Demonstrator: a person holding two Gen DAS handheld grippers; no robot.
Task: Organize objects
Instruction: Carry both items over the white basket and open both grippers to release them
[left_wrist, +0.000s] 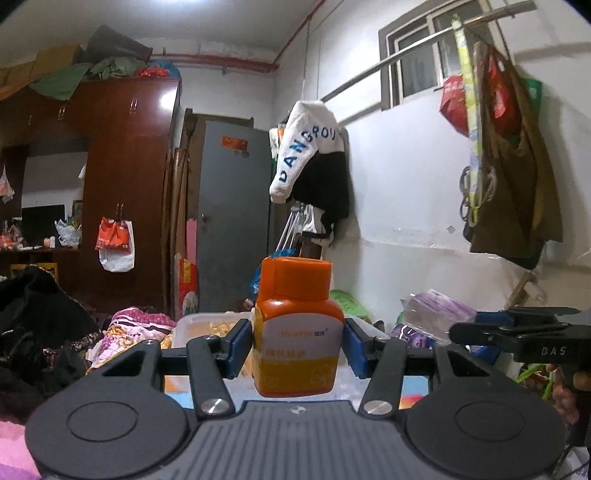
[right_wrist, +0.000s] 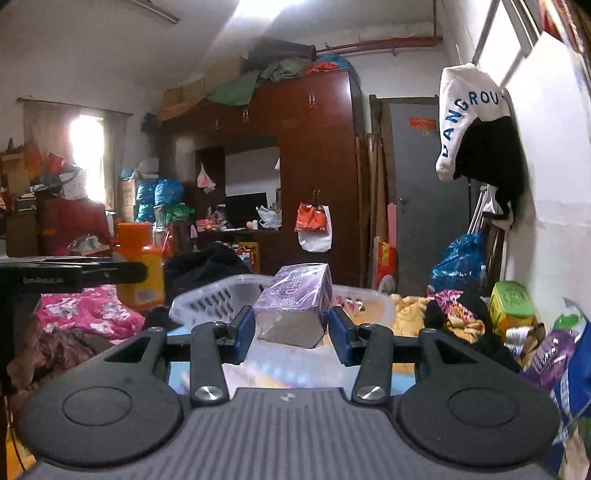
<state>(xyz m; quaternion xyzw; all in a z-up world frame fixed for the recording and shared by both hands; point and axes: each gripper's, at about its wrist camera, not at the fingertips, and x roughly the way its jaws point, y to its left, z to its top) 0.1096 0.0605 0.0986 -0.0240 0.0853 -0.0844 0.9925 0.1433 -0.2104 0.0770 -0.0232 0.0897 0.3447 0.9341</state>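
Note:
My left gripper (left_wrist: 298, 343) is shut on an orange bottle (left_wrist: 297, 328) with an orange cap, held upright in the air above a clear plastic basket (left_wrist: 192, 325). My right gripper (right_wrist: 291, 328) is shut on a purple box (right_wrist: 295, 299) wrapped in clear film, held tilted above the same clear basket (right_wrist: 207, 299). In the right wrist view the left gripper (right_wrist: 74, 275) and the orange bottle (right_wrist: 142, 266) show at the left. In the left wrist view the right gripper (left_wrist: 517, 332) and the purple box (left_wrist: 439, 310) show at the right.
The basket sits on a bed with pink floral bedding (right_wrist: 85, 310) and dark clothes (left_wrist: 33, 314). A green tin (right_wrist: 511, 299), bottles and bags crowd the right by the wall. A brown wardrobe (right_wrist: 314, 155) and grey door (left_wrist: 232, 206) stand behind.

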